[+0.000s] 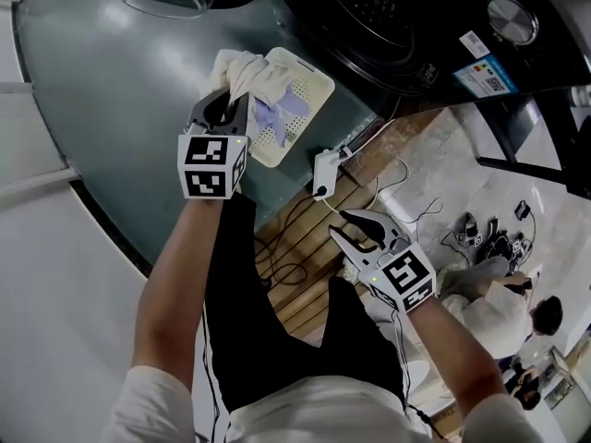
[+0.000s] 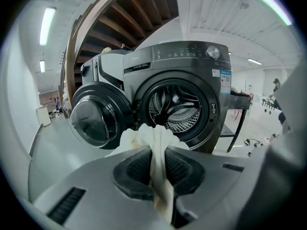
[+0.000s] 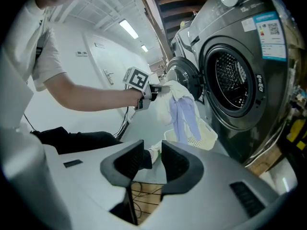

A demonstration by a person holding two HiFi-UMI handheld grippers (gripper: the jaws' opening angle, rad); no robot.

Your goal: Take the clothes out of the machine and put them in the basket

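Upper right of the head view: dark washing machine, door swung open. Below it, upper centre: pale basket on grey floor. Over the basket: white cloth with lilac piece, pinched between nearly closed left gripper jaws. Lower right: right gripper, jaws apart, empty.

No legible print on the stickers of the washing machine.
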